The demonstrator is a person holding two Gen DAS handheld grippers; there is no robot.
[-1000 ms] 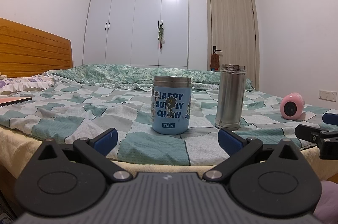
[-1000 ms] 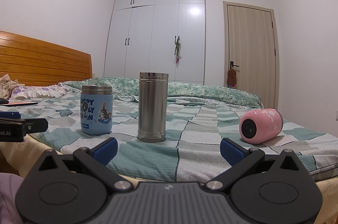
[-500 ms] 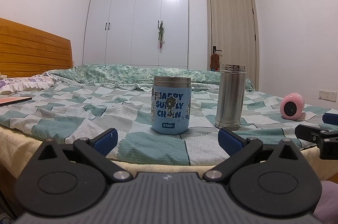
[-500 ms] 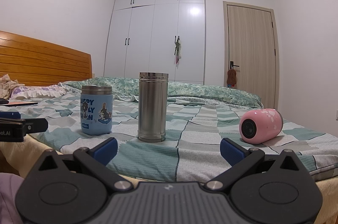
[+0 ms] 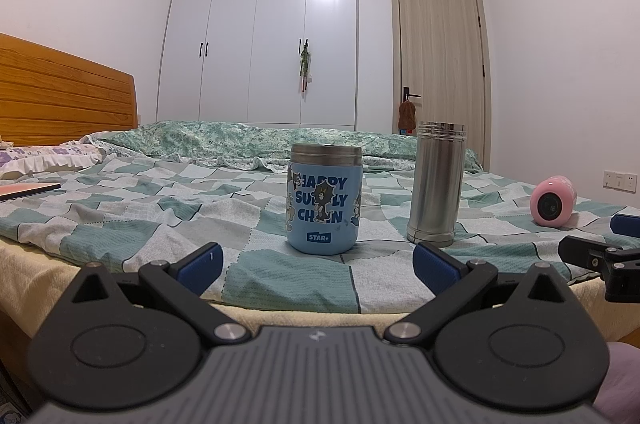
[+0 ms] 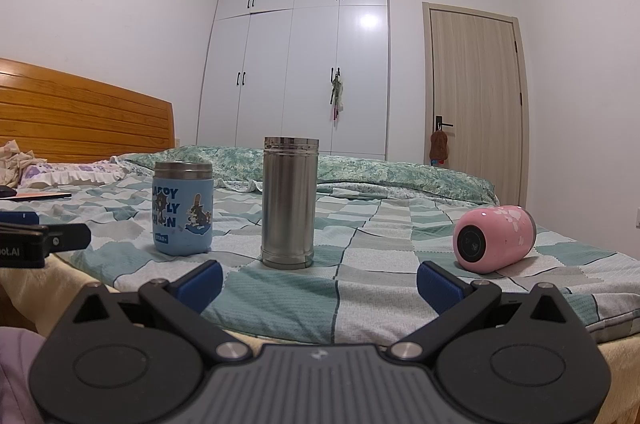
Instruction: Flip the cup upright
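A pink cup [image 6: 495,239] lies on its side on the checked bedspread, its round end toward me; it also shows far right in the left wrist view [image 5: 553,200]. A blue cartoon-print cup [image 5: 324,209] and a tall steel flask [image 5: 436,183] stand upright on the bed; both show in the right wrist view, blue cup [image 6: 182,207] and flask [image 6: 289,201]. My left gripper [image 5: 316,266] is open and empty, short of the blue cup. My right gripper [image 6: 320,284] is open and empty, short of the flask, with the pink cup ahead to its right.
The bed [image 6: 376,224] has a rumpled green quilt [image 5: 248,141] at the back and a wooden headboard [image 5: 60,95] at left. A flat book [image 5: 28,189] lies at far left. A wardrobe [image 5: 264,35] and door [image 5: 440,75] stand behind.
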